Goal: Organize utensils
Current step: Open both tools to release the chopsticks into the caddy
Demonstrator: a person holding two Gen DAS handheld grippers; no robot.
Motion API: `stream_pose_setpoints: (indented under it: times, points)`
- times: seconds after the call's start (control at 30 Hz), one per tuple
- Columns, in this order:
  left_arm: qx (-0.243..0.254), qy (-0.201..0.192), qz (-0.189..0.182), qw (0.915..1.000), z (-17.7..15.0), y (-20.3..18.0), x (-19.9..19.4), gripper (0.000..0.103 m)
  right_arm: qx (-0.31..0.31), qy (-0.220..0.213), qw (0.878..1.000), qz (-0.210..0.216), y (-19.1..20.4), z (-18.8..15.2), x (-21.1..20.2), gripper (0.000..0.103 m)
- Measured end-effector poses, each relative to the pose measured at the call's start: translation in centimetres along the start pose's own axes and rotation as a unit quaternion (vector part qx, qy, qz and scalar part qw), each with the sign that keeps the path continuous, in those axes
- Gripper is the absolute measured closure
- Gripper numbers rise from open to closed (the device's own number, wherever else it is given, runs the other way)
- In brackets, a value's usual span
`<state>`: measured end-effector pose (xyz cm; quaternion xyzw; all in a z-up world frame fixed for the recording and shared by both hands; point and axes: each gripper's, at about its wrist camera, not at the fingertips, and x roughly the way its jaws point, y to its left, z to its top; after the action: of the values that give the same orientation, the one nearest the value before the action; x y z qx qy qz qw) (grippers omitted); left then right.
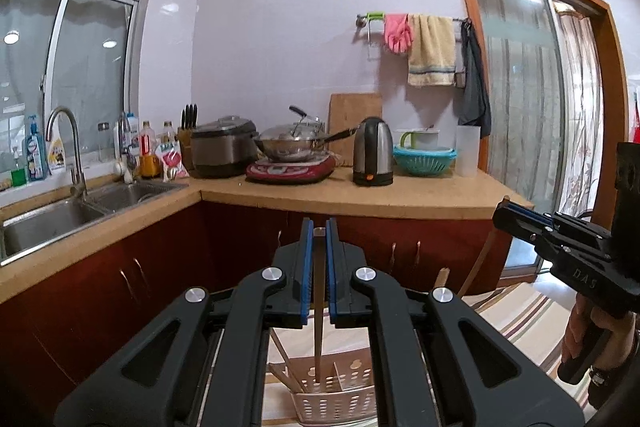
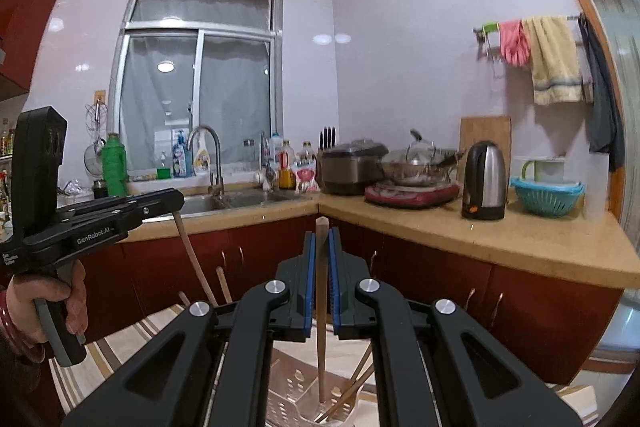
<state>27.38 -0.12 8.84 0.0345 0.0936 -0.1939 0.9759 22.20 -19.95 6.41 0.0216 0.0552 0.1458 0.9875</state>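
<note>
Kitchen counter is filling the background. Left gripper is clamping one long brown wooden chopstick, axis running toward 6 o'clock into a white perforated plastic utensil basket; right gripper is likewise clamping another wooden chopstick over it.

"GenRobot.AI" on left gripper, "DAS" on right gripper
</note>
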Motion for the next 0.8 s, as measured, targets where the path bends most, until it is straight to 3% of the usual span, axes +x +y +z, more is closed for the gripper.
stream_pose_setpoints:
  times: [0.43, 0.57, 0.67, 0.8]
  points:
    - [-0.042, 0.065, 0.008, 0.9970, -6.4, 2.3, 5.2, 0.096, 0.025, 0.082, 0.996, 0.002, -1.0, -6.2, 5.0, 0.096]
    - [-0.036, 0.065, 0.021, 0.9970, -7.3, 2.2, 5.4, 0.096, 0.018, 0.077, 0.997, -0.007, -0.9, -6.5, 5.1, 0.096]
    - [-0.030, 0.064, 0.024, 0.9972, -7.3, 1.9, 5.5, 0.082, 0.018, 0.080, 0.997, -0.006, -0.9, -6.5, 5.4, 0.095]
    - [-0.040, 0.061, 0.027, 0.9970, -7.0, 1.9, 5.5, 0.057, 0.021, 0.079, 0.997, -0.009, -1.0, -6.6, 5.5, 0.072]
